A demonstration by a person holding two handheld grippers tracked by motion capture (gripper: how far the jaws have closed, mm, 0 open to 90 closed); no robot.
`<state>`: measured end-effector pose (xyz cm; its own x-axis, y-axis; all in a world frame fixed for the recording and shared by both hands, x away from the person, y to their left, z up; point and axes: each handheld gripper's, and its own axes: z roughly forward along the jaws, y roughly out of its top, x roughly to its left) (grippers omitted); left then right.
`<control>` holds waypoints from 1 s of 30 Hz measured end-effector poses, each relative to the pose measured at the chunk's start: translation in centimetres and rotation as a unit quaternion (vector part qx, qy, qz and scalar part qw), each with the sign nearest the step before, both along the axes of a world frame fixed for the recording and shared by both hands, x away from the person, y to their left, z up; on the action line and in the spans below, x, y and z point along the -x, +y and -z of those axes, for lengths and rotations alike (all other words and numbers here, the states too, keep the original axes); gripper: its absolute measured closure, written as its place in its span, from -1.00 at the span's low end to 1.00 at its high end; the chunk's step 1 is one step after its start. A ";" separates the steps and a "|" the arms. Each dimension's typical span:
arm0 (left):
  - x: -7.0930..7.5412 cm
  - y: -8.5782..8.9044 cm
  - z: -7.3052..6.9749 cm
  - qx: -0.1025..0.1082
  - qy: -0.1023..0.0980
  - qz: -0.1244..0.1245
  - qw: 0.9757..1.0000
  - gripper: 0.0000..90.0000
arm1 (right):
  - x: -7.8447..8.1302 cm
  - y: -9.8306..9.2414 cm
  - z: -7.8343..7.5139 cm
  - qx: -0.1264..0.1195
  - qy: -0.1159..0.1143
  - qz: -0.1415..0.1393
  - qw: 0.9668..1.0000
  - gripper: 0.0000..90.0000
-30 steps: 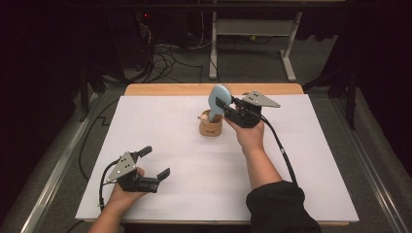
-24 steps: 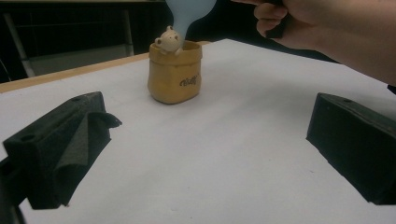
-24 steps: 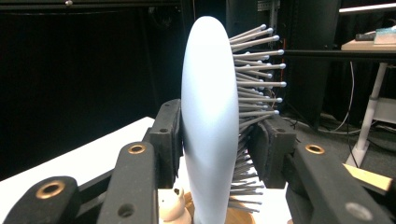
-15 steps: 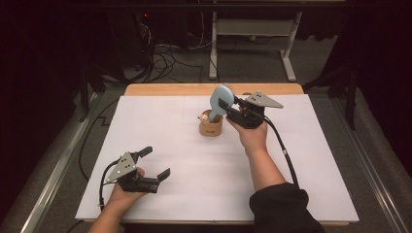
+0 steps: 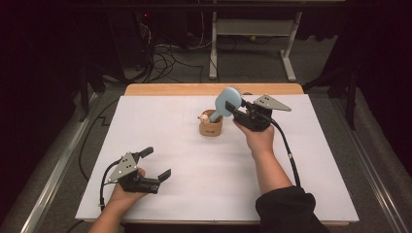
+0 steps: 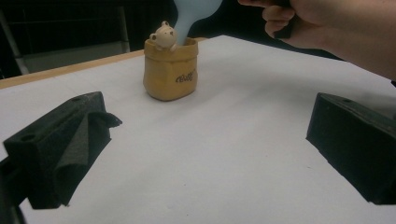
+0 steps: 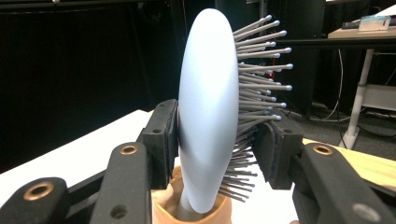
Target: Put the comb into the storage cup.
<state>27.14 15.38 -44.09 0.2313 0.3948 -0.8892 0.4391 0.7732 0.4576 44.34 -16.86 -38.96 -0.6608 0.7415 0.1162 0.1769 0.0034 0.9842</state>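
Hairbrush (image 5: 228, 101): pale blue, standing handle-down in the pot, its head leaning toward the right gripper, bristles facing away from the person.
Left gripper (image 5: 155, 165): rests low on the near left of the white table sheet (image 5: 160, 131), jaws wide apart and empty, in the same spot as a second ago.
Pot (image 5: 211, 125): small tan sack-shaped holder with a little bear figure (image 6: 163, 35) on its rim, upright at the sheet's far middle.
Right gripper (image 7: 217, 140): jaws have just been opening; the brush head sits between the pads, one pad against the smooth back, the other at the bristle tips.
Meaning: the brush looks placed; the grip is loosening, so release seems under way.
Risk: bristles may snag the pad on withdrawal and tip the pot.
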 end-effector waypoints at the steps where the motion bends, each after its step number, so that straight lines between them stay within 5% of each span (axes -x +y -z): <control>1: 0.0 0.0 0.0 0.000 0.000 0.000 1.000 -0.99 | 0.0 -0.1 0.1 -0.001 0.001 0.001 1.000 0.22; 12: 0.0 -0.2 0.0 0.002 0.006 0.001 1.000 -0.99 | 0.1 -0.8 0.0 0.010 0.013 0.004 1.000 0.04; 30: 0.0 -0.2 0.1 -0.001 0.007 0.003 1.000 -0.98 | 0.0 -1.2 0.0 -0.004 0.024 0.003 1.000 -0.29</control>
<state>27.10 15.16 -44.19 0.2219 0.3947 -0.8916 0.4496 0.7700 0.4528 44.37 -18.04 -38.99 -0.6492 0.7451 0.1528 0.2233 -0.0053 0.9747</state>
